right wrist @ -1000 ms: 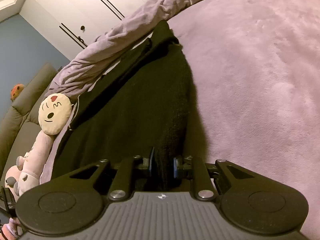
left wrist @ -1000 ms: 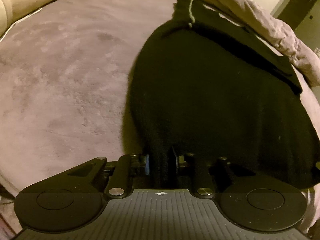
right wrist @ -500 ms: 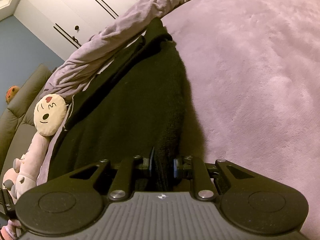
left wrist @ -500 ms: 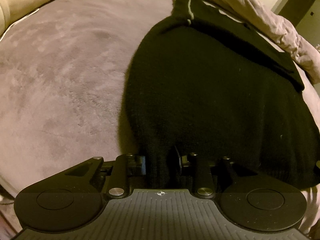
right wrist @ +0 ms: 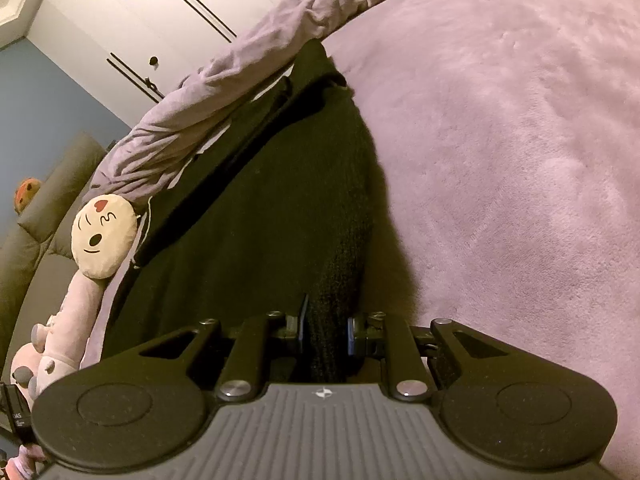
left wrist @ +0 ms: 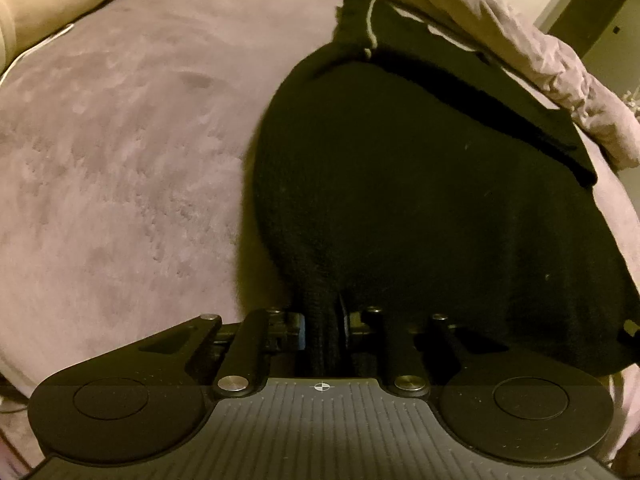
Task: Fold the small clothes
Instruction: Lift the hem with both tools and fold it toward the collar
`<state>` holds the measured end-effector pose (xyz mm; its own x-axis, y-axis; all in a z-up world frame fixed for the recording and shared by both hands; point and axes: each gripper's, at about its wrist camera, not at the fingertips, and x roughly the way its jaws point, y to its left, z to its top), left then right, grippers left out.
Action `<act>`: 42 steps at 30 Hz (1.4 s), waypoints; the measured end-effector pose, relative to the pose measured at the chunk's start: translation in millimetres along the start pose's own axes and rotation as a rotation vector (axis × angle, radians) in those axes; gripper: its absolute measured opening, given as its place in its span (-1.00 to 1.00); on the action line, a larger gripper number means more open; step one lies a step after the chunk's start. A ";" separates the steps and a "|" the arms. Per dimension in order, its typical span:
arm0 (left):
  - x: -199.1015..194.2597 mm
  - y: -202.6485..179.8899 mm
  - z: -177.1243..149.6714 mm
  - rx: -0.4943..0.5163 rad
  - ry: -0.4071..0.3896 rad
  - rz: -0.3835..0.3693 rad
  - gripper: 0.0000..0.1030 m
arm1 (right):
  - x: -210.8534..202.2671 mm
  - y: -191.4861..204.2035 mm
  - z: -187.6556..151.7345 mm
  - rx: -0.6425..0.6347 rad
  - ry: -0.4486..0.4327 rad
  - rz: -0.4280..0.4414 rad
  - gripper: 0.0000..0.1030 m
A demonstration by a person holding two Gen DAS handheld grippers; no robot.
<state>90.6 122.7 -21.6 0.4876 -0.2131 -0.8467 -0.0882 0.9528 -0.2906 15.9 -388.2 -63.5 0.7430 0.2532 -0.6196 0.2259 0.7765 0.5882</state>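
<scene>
Early in the fold, by the look of it. Both near corners of the black knit garment [left wrist: 420, 200] pinched, nothing carried over yet. Left gripper [left wrist: 322, 328] clamped on a bunched ridge of the knit at the garment's left near corner, jaws just closing in tighter with the fabric between them. Right gripper [right wrist: 324, 332] likewise shut tight on a thick fold of the same knit at the right near corner, pads pressing on both sides.

Spread out on the plush purple bedspread [left wrist: 120, 160], most of the cloth lying flat between the 2 grippers, near edge drawn up into the jaws. No cross-crease to be seen on the top face; too dark to tell whether already doubled once. Left to do, judging from here: bring the near edge over toward the far end, lay it down, smooth, then probably halve again.

Long axis running straight away from both grippers, near hem to far end. Wide at the held edge, narrowing toward the far tip, where a pale stripe [left wrist: 371, 24] shows on a dark band. Far end touching or tucked just under the rumpled lilac duvet [left wrist: 560, 72] along the bed's edge; hard to say which. Emoji cushion [right wrist: 104, 236] off beyond the garment's far left side, clear of the cloth.
</scene>
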 end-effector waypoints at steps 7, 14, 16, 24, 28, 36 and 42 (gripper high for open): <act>-1.6 3.7 1.4 -0.006 -0.001 -0.026 -0.65 | 0.9 -2.7 -0.7 -0.006 0.005 0.012 -0.67; 9.7 1.0 -1.8 0.002 0.027 -0.046 -0.23 | 5.9 -2.3 2.5 0.011 0.035 0.039 -0.49; 10.9 -1.0 -1.0 0.008 0.025 -0.049 -0.19 | 6.5 -0.6 3.5 0.004 0.034 0.035 -0.49; 2.3 -12.1 5.7 0.066 -0.002 -0.086 -0.71 | -3.7 3.3 6.7 0.012 -0.006 0.089 -0.79; -15.6 -19.7 20.3 0.078 -0.053 -0.143 -0.72 | -14.3 7.9 18.5 0.047 -0.049 0.155 -0.80; -32.2 -33.3 76.8 0.046 -0.171 -0.199 -0.72 | -8.3 29.0 57.4 0.065 -0.135 0.214 -0.80; -21.8 -35.8 123.9 0.015 -0.228 -0.190 -0.73 | 14.7 45.5 98.3 0.024 -0.189 0.184 -0.80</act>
<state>190.7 120.0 62.5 0.6769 -0.3352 -0.6553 0.0355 0.9041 -0.4258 99.0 -405.9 5.3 0.8770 0.2750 -0.3941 0.0889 0.7130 0.6955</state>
